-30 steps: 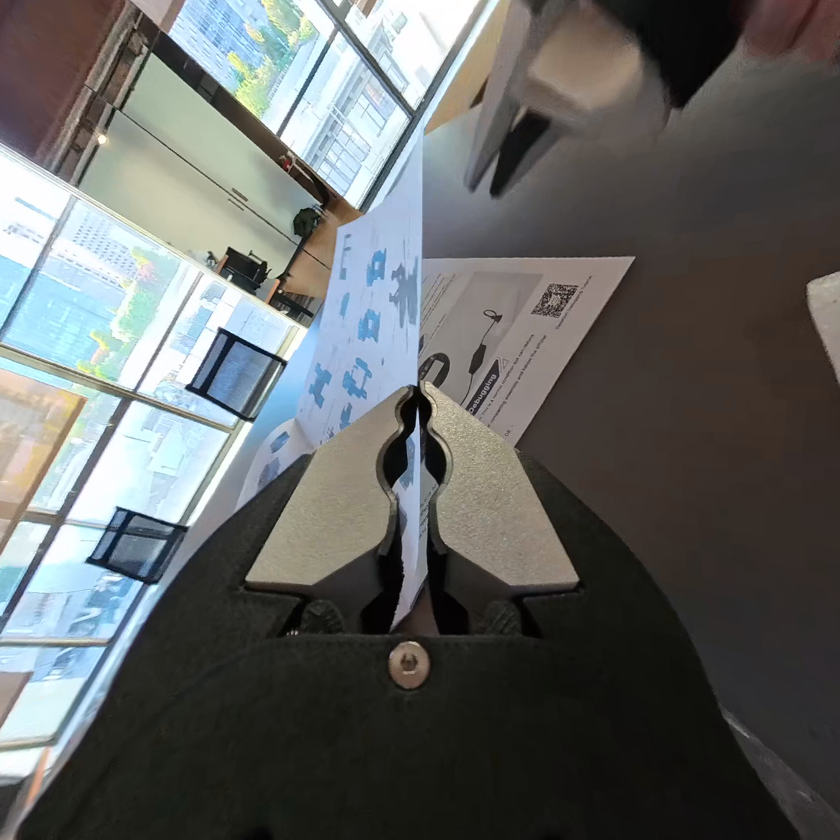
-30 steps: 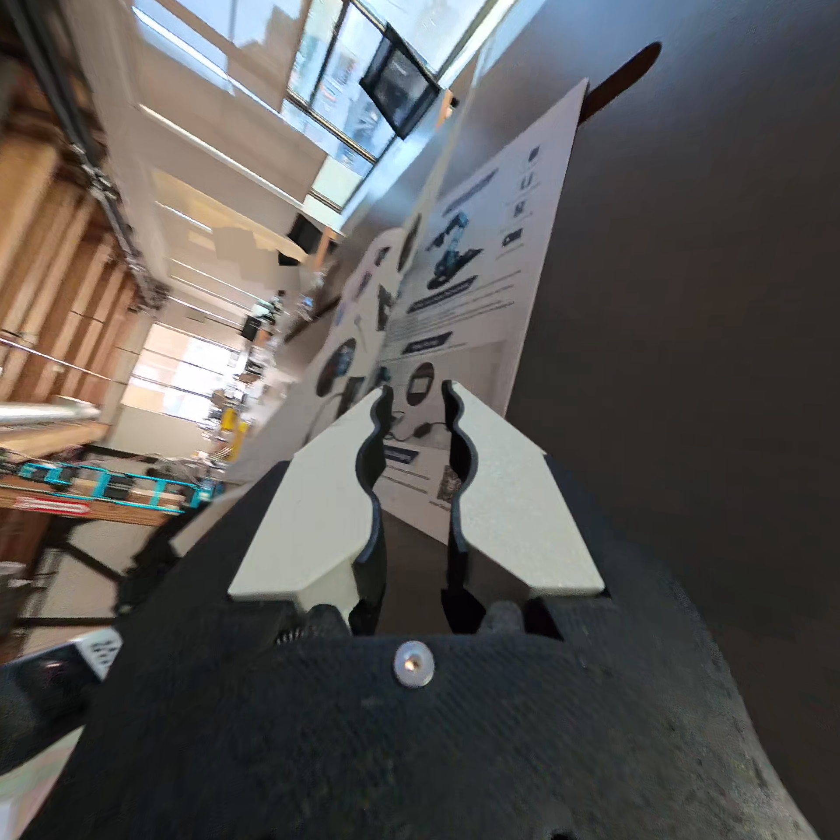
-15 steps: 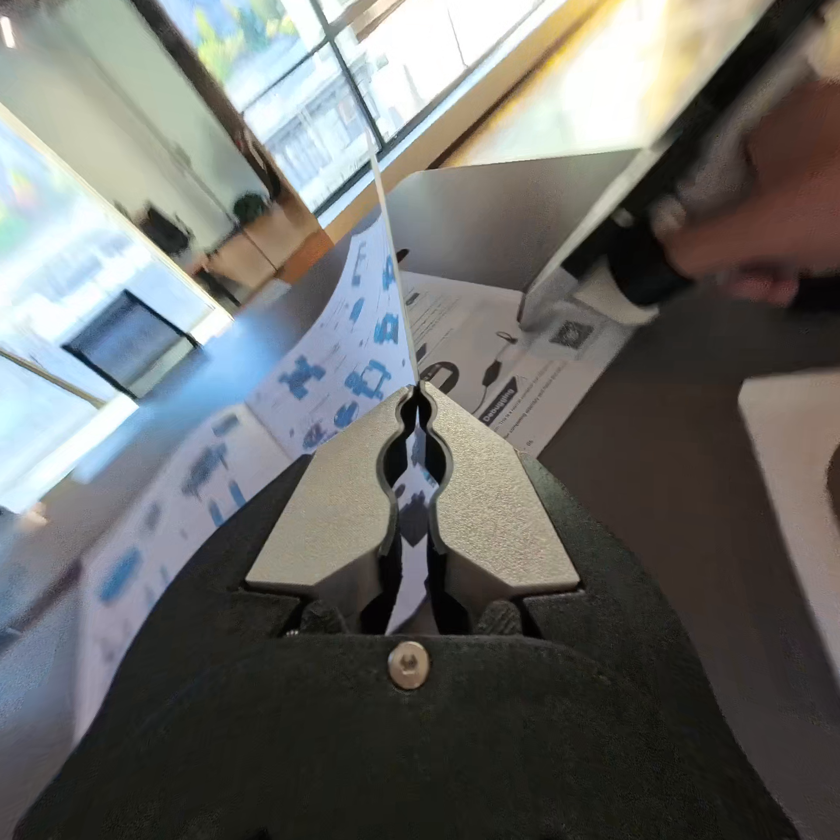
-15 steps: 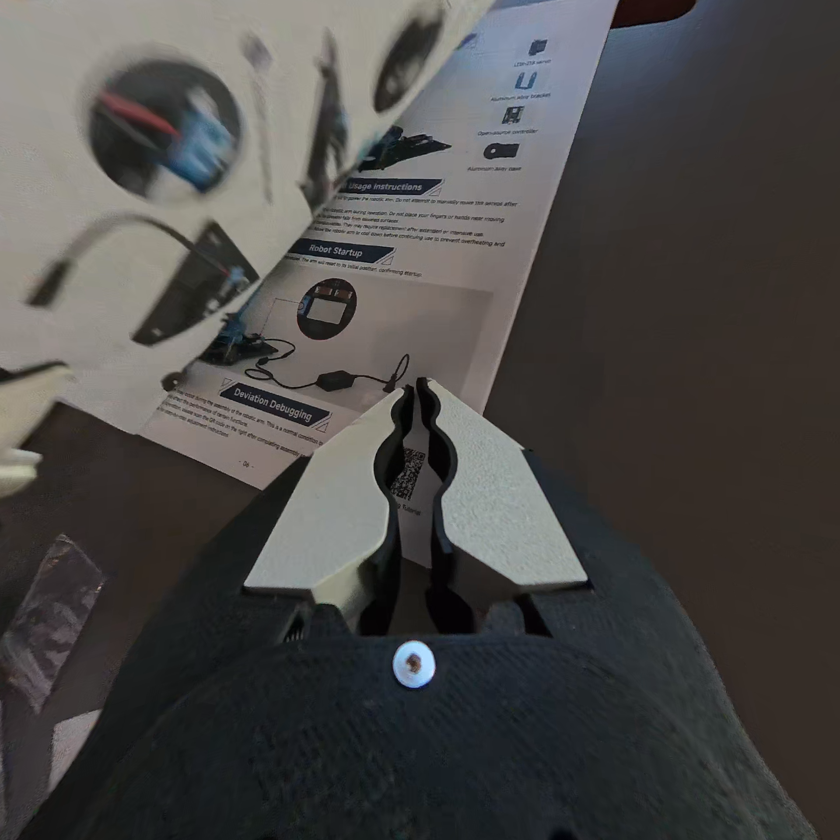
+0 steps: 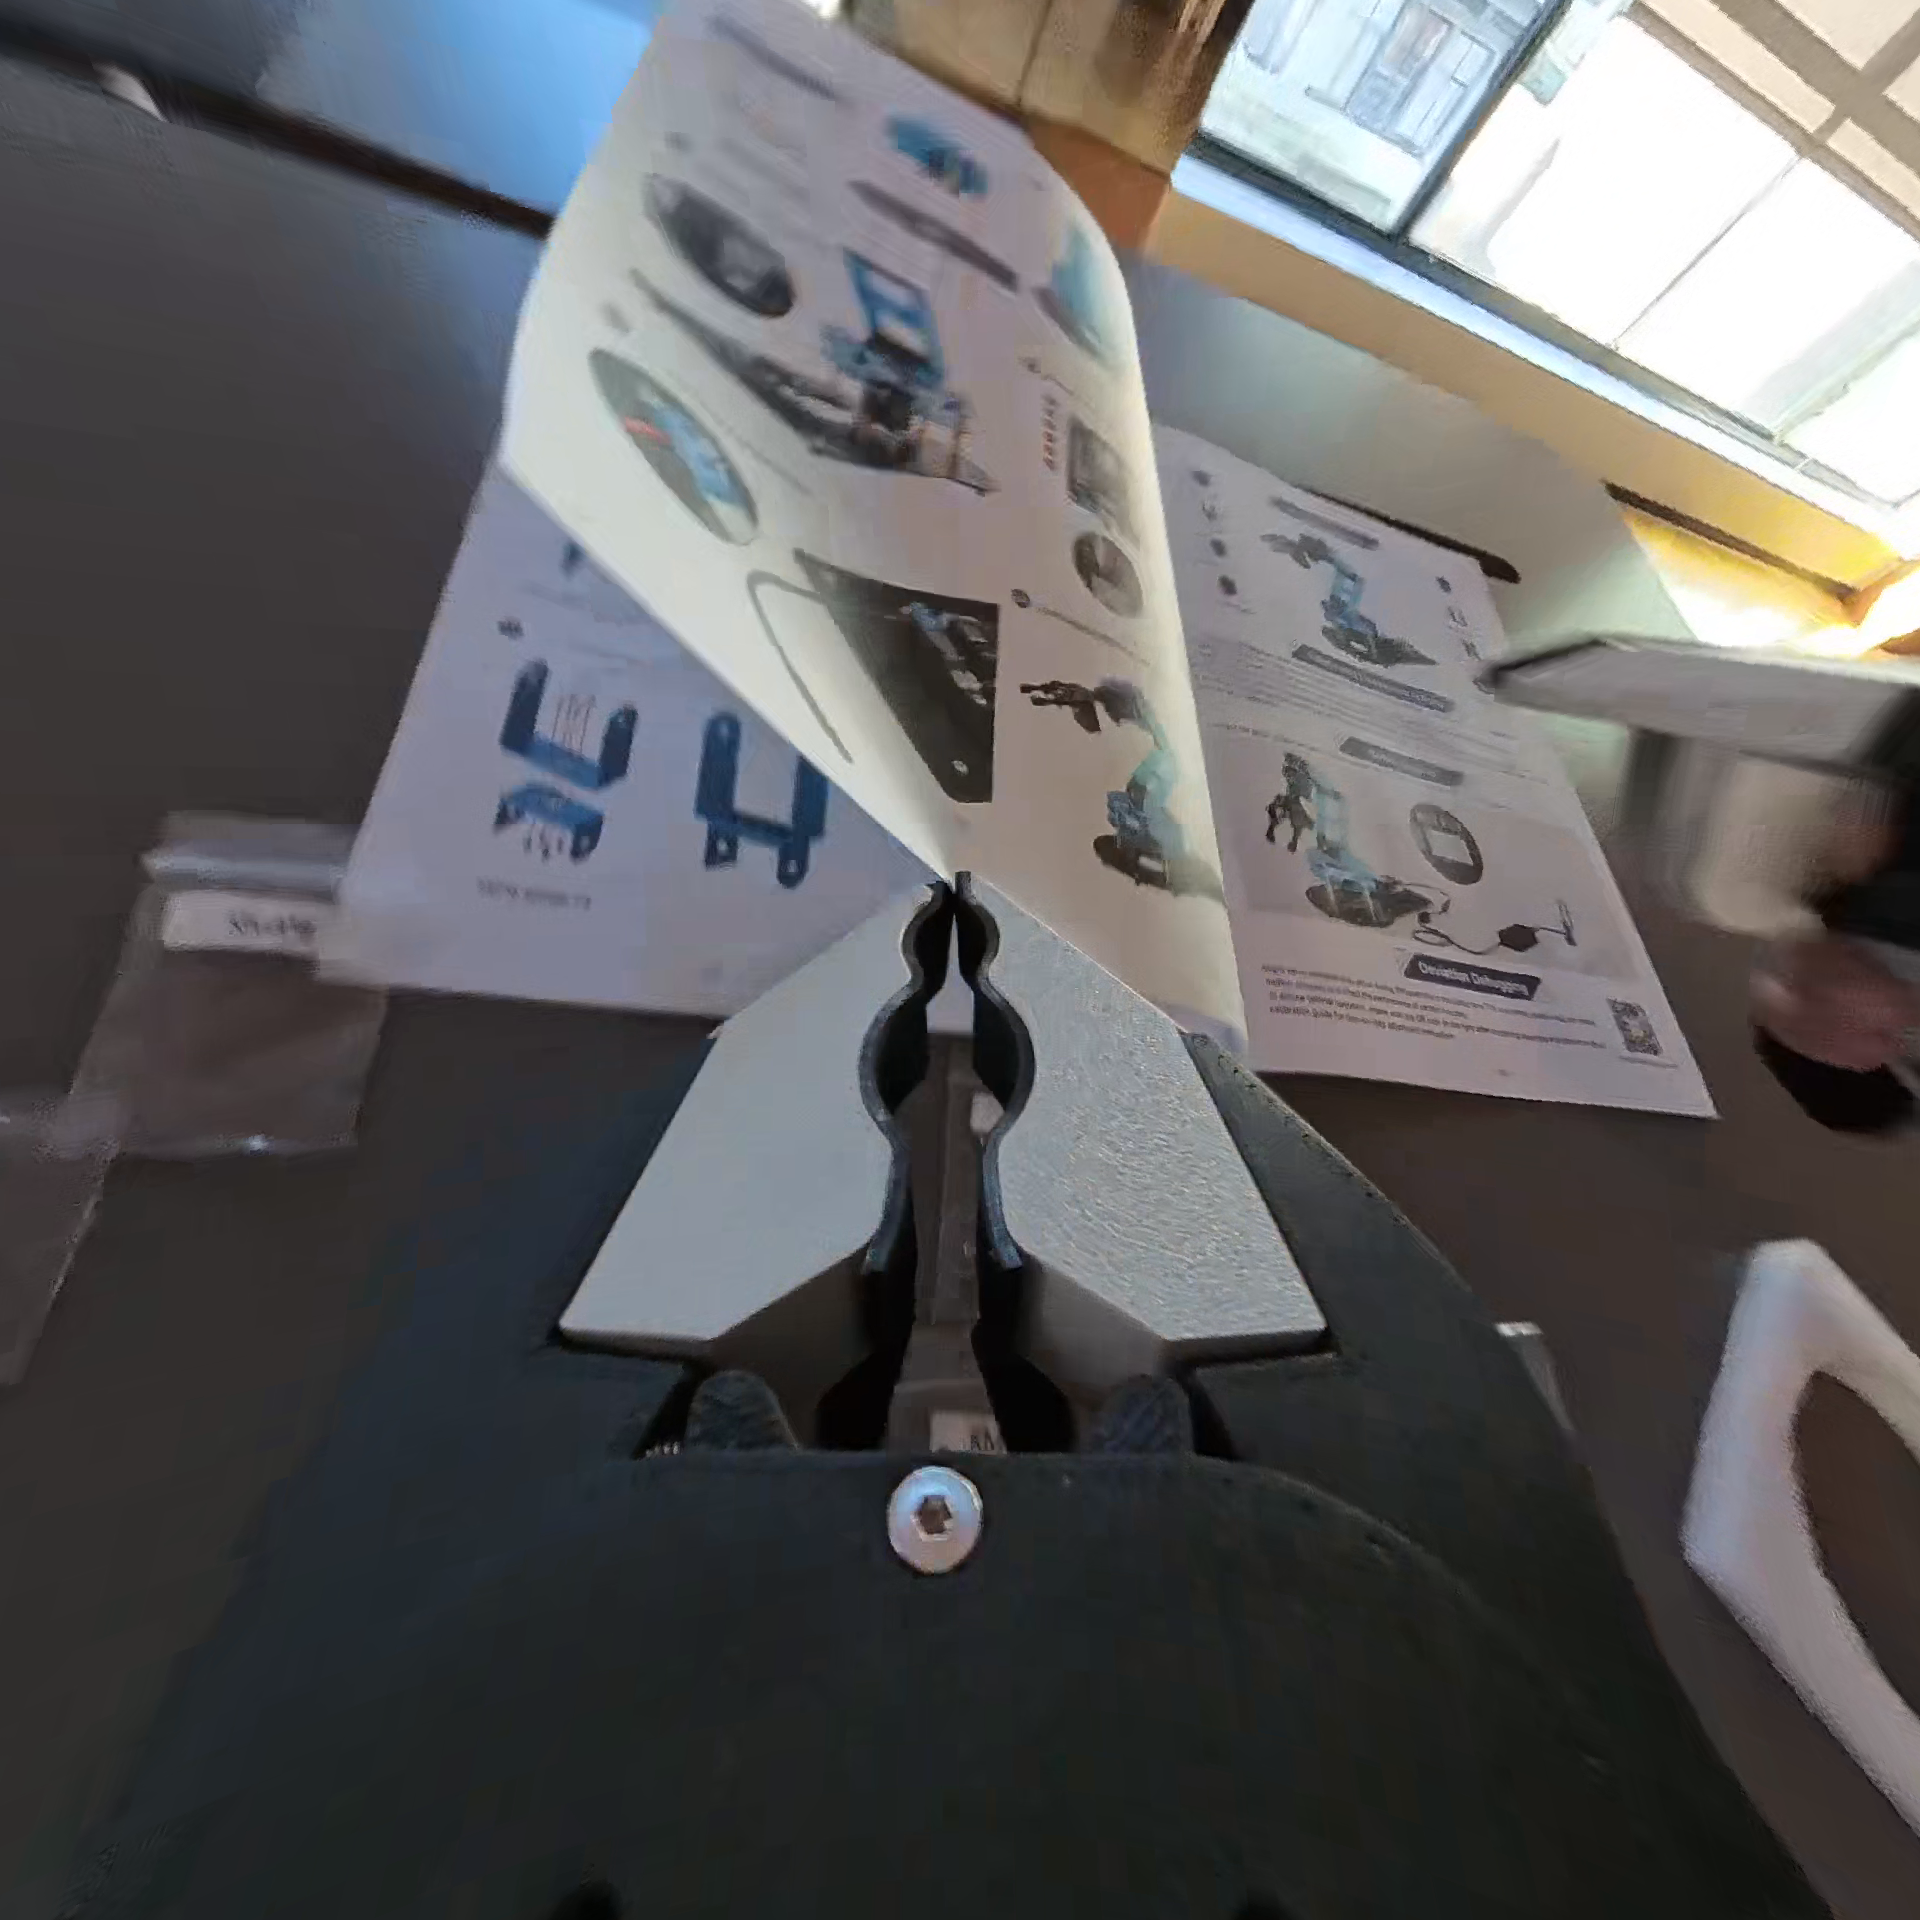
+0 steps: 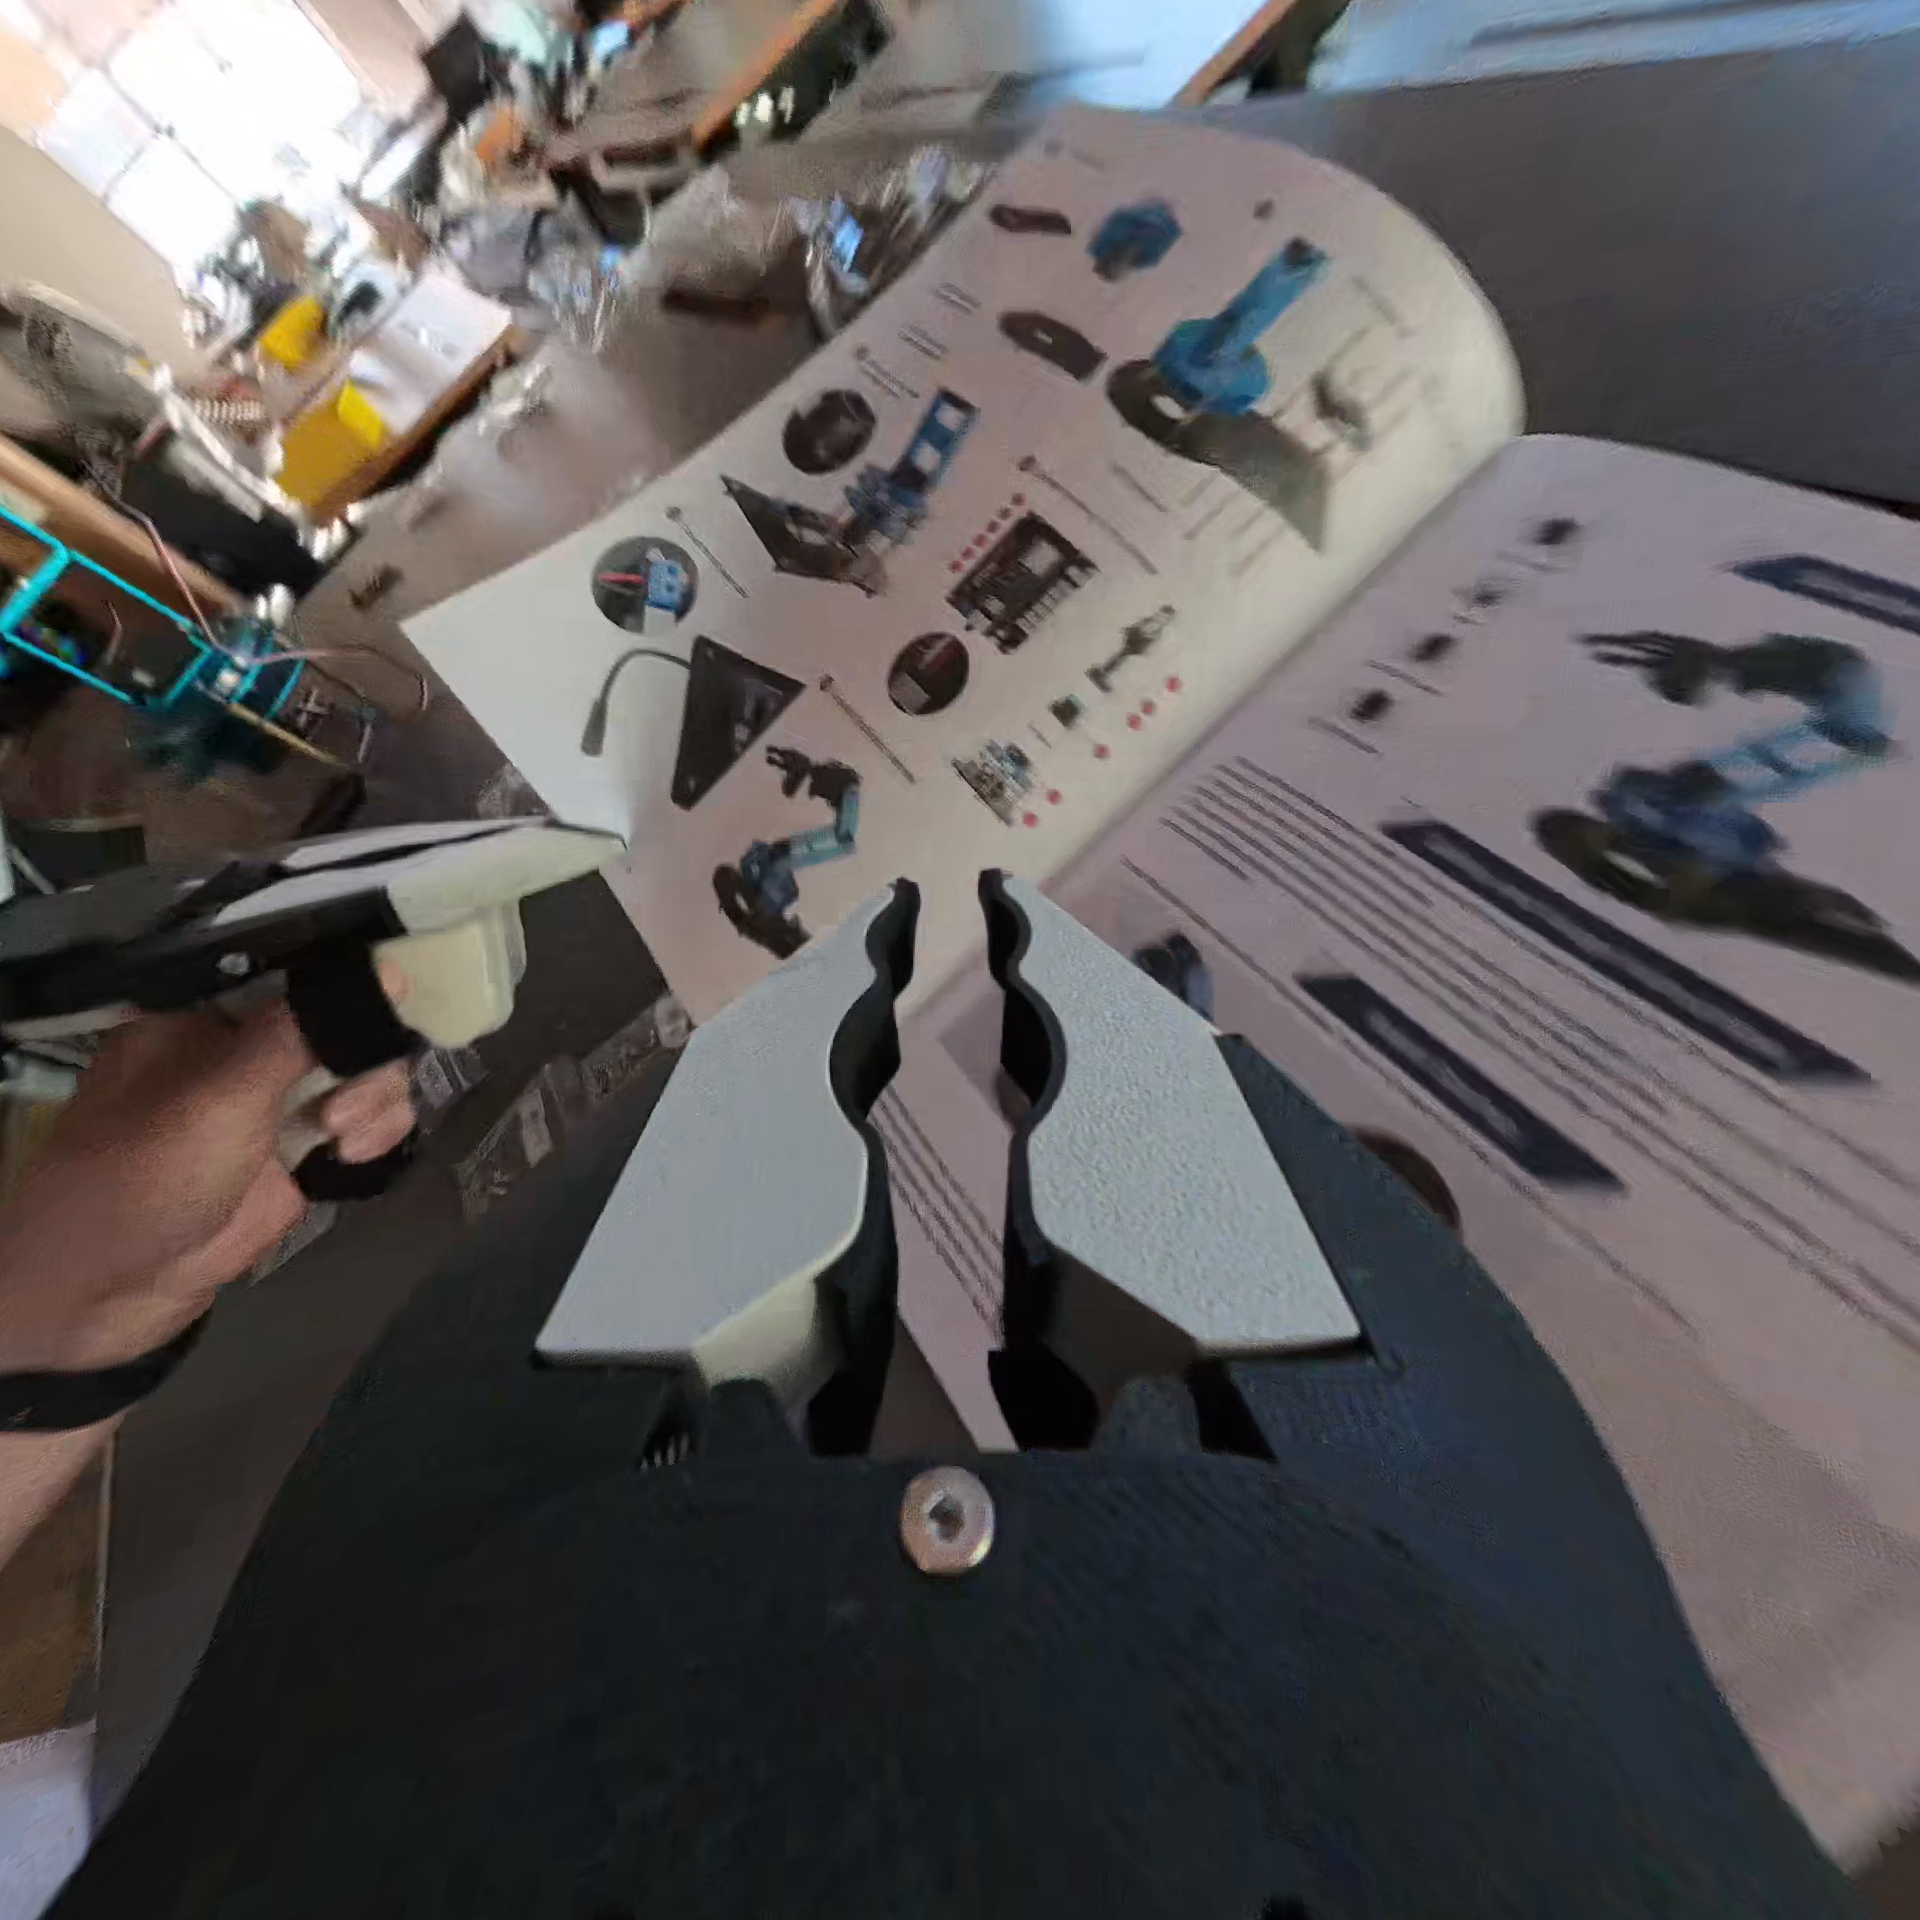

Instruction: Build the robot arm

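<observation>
An illustrated booklet (image 5: pixel 1403 831) lies open on a dark table (image 5: pixel 208 416). My left gripper (image 5: pixel 956 883) is shut on the bottom corner of one page (image 5: pixel 883 416), which it holds up in an arch above the spread. In the right wrist view, the same page (image 6: pixel 935 520) curves up from the spine and the left gripper (image 6: pixel 608 831) pinches its corner, held by a hand. My right gripper (image 6: pixel 948 894) hovers just over the right-hand page (image 6: pixel 1558 935), its jaws a narrow gap apart and empty. It shows blurred at the right of the left wrist view (image 5: pixel 1507 673).
Clear plastic bags (image 5: pixel 229 997) lie left of the booklet. A white foam piece with a cut-out (image 5: pixel 1766 1507) lies at the near right. Windows run behind the table. Cluttered workbenches and a teal frame (image 6: pixel 156 665) stand beyond the left side. Some 15 centimeters of space lies between my two pairs of fingers.
The left gripper has swung the held page over from upright edge-on to a broad arch. The right gripper, shut on the right page's corner half a second ago, now stands slightly open over it.
</observation>
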Tool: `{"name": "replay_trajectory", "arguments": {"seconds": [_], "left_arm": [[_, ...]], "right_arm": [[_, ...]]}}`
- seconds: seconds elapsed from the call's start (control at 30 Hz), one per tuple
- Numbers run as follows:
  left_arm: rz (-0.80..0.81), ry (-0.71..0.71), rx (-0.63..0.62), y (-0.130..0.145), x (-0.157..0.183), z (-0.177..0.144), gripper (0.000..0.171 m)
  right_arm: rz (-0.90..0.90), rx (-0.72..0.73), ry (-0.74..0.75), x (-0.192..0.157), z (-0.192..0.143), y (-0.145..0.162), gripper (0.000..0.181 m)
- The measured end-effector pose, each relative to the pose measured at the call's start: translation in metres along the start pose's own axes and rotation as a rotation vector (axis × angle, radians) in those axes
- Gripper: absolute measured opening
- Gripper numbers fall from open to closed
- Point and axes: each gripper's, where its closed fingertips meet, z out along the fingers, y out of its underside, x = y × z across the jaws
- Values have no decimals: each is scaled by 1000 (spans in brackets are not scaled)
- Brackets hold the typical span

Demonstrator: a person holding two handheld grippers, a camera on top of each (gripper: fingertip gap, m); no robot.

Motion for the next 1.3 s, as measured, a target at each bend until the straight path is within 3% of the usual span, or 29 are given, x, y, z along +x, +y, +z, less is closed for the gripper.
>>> {"name": "replay_trajectory", "arguments": {"seconds": [0.13, 0.23, 0.33, 0.47, 0.63, 0.73, 0.97, 1.1, 1.3], "left_arm": [[-104, 85, -111, 17, 1, -8, 13], [-30, 51, -95, 17, -17, -27, 20], [85, 68, -88, 16, -33, -50, 6], [232, 116, -134, 9, -52, -58, 0], [517, 98, -145, -14, -66, -31, 0], [646, 77, -205, -9, -74, -6, 0], [729, 75, -320, 14, -84, 11, 0], [710, 92, -328, 15, -84, 10, 0], [671, 117, -329, 15, -84, 9, 0]], "right_arm": [[-4, -207, -94, -9, 79, 7, 10], [-24, -317, -52, -3, 102, 20, 6], [-84, -359, -3, 4, 111, 29, 1], [31, -360, -31, 5, 113, 30, 0], [194, -361, -98, 3, 113, 25, 0], [309, -293, -157, 6, 115, 3, 5], [501, -152, -136, 66, 133, -55, 0], [581, -223, -51, 98, 155, -51, 0], [530, -235, -74, 81, 151, -53, 0]]}}
